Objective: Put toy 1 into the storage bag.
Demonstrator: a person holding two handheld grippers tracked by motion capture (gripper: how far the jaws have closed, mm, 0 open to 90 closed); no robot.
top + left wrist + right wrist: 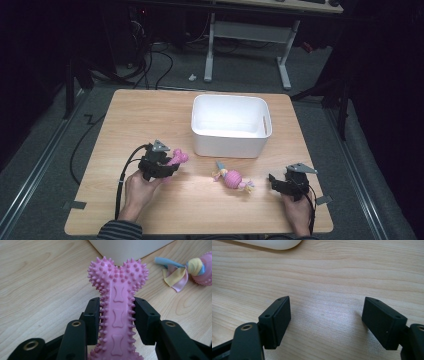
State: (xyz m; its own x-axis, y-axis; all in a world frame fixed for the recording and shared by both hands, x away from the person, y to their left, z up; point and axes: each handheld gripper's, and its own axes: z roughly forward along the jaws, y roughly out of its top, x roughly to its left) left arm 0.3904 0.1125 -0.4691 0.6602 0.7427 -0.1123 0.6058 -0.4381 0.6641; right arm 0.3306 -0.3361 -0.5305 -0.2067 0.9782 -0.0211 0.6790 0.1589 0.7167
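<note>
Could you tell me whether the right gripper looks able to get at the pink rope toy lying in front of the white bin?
Probably yes: the right gripper is open and holds nothing, and only bare table lies between it and the rope toy.

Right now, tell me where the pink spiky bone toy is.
The pink bone toy sits clamped in the left gripper, left of the white bin.

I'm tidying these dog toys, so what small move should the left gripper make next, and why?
Probably carry the pink spiky bone toward the white bin: the left gripper is shut on its shaft, and the bin's inside looks bare.
</note>
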